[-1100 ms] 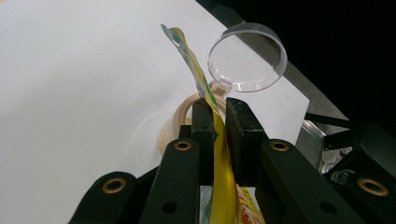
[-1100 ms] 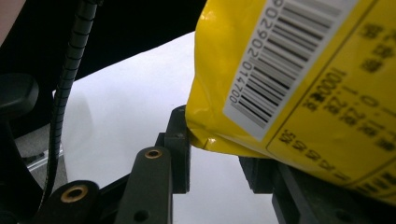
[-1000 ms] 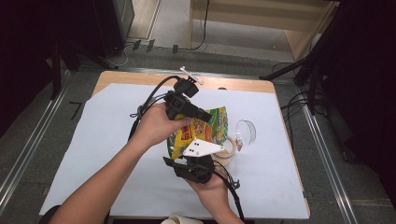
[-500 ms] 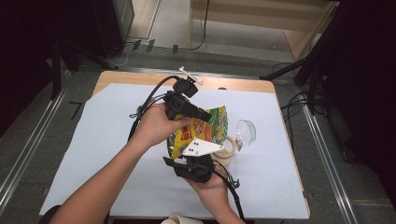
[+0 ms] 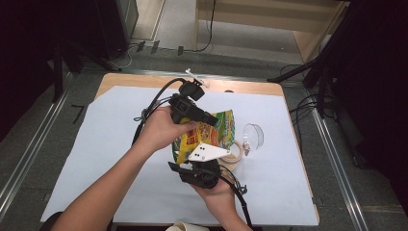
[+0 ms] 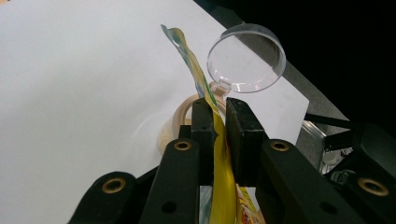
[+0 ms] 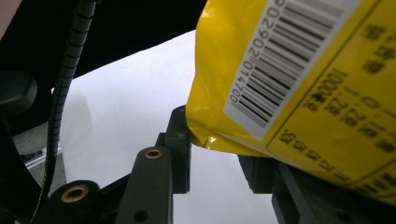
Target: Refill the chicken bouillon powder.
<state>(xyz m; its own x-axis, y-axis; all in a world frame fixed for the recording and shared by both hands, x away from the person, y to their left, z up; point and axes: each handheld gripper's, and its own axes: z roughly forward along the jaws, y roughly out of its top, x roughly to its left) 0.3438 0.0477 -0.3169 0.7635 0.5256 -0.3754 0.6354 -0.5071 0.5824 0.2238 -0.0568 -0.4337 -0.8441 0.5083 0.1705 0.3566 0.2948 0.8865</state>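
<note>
High view: one yellow snack bag [image 5: 211,132] is held above the white sheet [image 5: 96,144] near the middle of the table [image 5: 120,79], between two grippers; its lower half is hidden behind the grey plate of the right gripper [image 5: 204,161], and its left part behind the left hand [image 5: 161,127]. The left gripper [image 5: 211,119] reaches across the bag's top edge; its jaw tips cannot be made out here. One roll of tape [image 5: 233,153] lies partly covered by the bag, and one clear round lid [image 5: 253,136] rests just beside it, towards the table's right edge. One small white object [image 5: 195,76] lies at the far edge, too small to identify. Left gripper view: the left gripper [image 6: 220,128] has both jaws clamped on the bag's thin edge [image 6: 219,163], seen edge-on; the tape roll [image 6: 180,121] is half hidden behind the jaws, the lid [image 6: 246,58] fully visible beyond. Right gripper view: the bag [image 7: 299,79], barcode side showing, is cut off at the top and right; the right gripper [image 7: 219,154] has a bottom corner of it between its jaws, the right jaw largely covered, so contact there cannot be confirmed.
</note>
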